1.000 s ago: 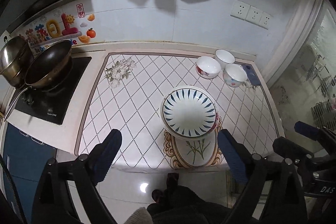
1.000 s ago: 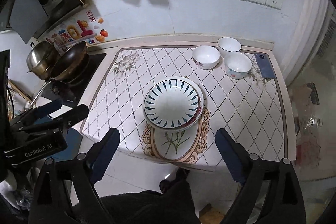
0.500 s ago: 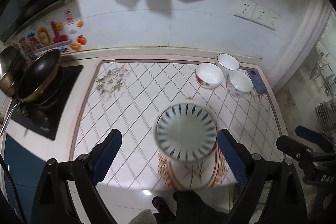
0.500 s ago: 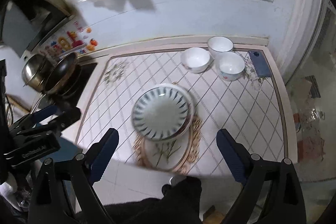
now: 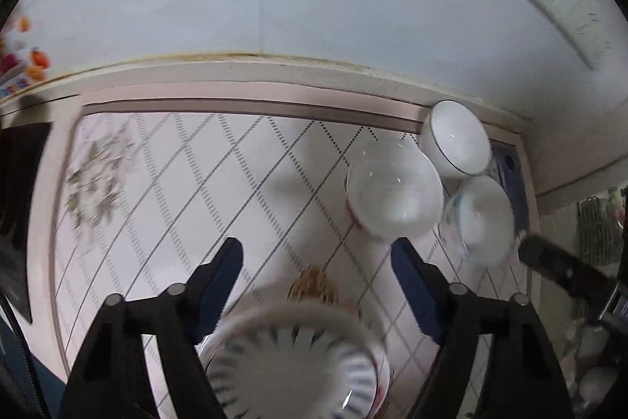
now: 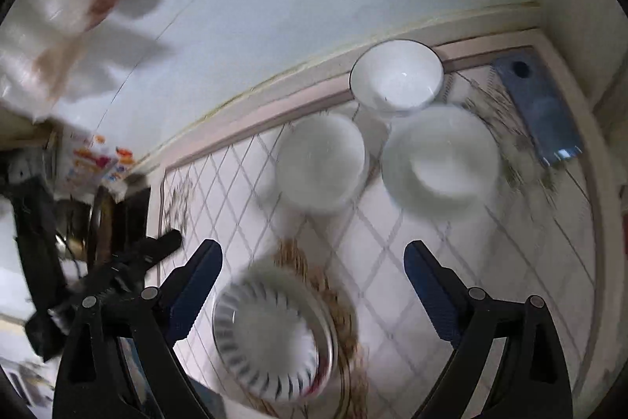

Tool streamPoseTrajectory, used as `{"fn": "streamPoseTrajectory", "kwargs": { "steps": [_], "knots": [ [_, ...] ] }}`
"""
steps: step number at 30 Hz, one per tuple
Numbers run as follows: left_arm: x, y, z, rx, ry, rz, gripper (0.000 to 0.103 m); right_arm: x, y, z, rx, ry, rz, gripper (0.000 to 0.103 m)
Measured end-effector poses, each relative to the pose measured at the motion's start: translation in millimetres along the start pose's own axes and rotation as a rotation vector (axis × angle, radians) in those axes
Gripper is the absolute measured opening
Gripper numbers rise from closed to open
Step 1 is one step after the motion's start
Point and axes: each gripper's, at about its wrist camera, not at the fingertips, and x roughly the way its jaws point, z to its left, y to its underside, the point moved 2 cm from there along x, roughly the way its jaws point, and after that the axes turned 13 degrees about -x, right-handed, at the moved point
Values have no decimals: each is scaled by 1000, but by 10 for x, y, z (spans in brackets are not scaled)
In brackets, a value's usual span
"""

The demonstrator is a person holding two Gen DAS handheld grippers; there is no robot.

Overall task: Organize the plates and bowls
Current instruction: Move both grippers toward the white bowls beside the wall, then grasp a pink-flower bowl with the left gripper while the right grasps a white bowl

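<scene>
Little done yet, by the look of things. Three small white ceramic bowls [image 6: 322, 160] [image 6: 396, 73] [image 6: 439, 156] unstacked, close together near the back wall. Blue-striped white shallow bowl [image 6: 271, 336] atop an ornate gold-rimmed oval plate [image 6: 345, 317] at the front counter edge. Left gripper [image 5: 316, 273] closing, nothing between its jaws, near the reddish-patterned bowl [image 5: 392, 187]. Right gripper [image 6: 314, 273] wide open, empty, above the tiles. Stacking remains, probably.

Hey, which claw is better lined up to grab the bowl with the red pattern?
Probably the left claw: its jaws are closing, nothing between them yet, and the red-patterned bowl sits just beyond its right finger. The right claw is open, with the same bowl further ahead.
</scene>
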Motion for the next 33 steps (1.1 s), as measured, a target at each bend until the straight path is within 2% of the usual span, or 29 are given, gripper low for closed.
{"fn": "streamPoseTrajectory", "kwargs": {
  "steps": [3,5,8,9,11,14,16,19,21,24,33],
  "knots": [
    [335,-173,-112,-4,0,58,72,329,-426,-194,-19,0,45,83],
    [517,-216,-164,-8,-2,94,66,594,-683,-281,-58,18,98,70],
    [743,-237,-204,-13,-6,146,62,917,-865,-354,-109,53,176,57],
    [803,-237,-215,-16,-7,160,57,1010,-912,-364,-128,64,196,55],
    [916,-236,-221,-24,0,192,50,1195,-960,-376,-162,83,244,41],
    [1035,-232,-222,-24,2,216,43,1392,-952,-360,-198,108,294,37],
    [1100,-214,-230,-19,-2,238,27,1518,-952,-371,-214,125,326,31],
    [1145,-179,-249,-12,-4,246,14,1649,-890,-348,-231,145,367,22],
    [1124,-150,-281,-1,1,236,14,1706,-858,-331,-259,168,374,19],
    [1074,-93,-318,15,-29,214,14,1724,-838,-316,-270,174,376,17],
    [744,69,-355,28,-28,191,14,1630,-791,-230,-263,145,388,17]
  ]
}}
